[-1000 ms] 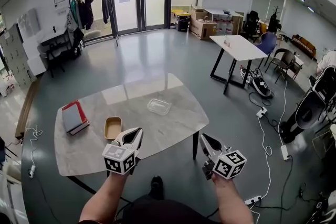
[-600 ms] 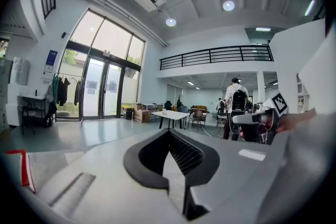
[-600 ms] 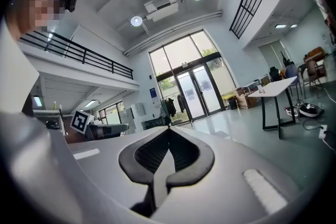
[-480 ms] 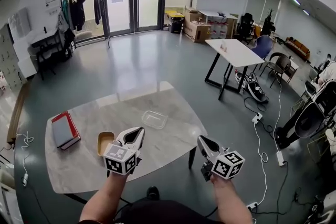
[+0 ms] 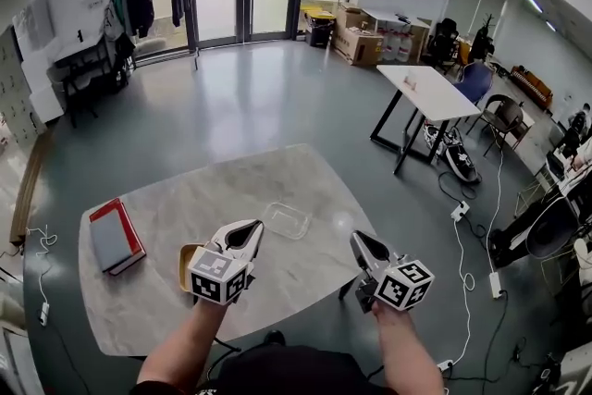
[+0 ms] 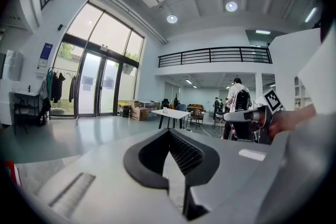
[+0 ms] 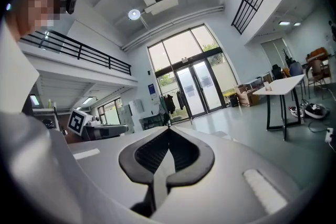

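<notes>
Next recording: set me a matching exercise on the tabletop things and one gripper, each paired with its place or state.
Things:
1 red book
2 clear container
3 tan tray
4 right gripper

Place or state:
a jaws together, nothing between them
b partly hidden behind the left gripper
c near the left edge of the table
d on the table ahead, between the two grippers

Pairs: 1-c, 2-d, 3-b, 4-a
</notes>
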The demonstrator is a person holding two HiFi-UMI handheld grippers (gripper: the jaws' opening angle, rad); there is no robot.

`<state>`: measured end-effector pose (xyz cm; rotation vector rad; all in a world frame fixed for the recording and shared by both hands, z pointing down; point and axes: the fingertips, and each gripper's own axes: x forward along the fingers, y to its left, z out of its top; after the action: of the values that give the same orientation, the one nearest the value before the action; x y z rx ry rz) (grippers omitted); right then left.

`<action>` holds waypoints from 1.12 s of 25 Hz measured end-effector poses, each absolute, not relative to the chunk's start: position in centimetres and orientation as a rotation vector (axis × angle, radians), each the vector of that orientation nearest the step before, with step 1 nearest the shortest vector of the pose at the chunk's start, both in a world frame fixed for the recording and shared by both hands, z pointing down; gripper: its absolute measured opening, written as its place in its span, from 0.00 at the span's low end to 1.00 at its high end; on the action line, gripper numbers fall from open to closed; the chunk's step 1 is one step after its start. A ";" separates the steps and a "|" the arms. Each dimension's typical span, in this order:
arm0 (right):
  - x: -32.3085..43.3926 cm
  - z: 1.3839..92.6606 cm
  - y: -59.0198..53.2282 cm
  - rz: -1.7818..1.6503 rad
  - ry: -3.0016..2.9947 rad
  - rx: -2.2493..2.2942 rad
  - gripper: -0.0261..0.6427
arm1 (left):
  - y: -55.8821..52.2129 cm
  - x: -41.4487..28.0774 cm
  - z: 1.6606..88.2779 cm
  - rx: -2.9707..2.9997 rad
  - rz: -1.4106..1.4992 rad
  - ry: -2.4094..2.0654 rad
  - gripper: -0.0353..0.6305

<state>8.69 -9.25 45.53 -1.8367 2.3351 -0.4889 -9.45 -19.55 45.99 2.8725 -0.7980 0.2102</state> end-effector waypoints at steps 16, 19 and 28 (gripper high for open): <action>11.6 47.8 -16.0 -0.615 2.462 -1.695 0.06 | -23.9 -5.4 47.7 2.818 0.286 -0.867 0.06; 13.7 48.7 -17.5 -0.650 2.511 -1.638 0.06 | -24.9 -3.7 47.9 2.784 0.274 -0.934 0.06; 20.3 50.2 -19.8 -0.716 2.645 -1.450 0.06 | -25.5 1.9 48.8 2.686 0.288 -1.106 0.06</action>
<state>20.27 -19.77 50.25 -1.4496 2.6446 -0.7160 1.95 -25.52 48.84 2.6858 -1.1063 0.2878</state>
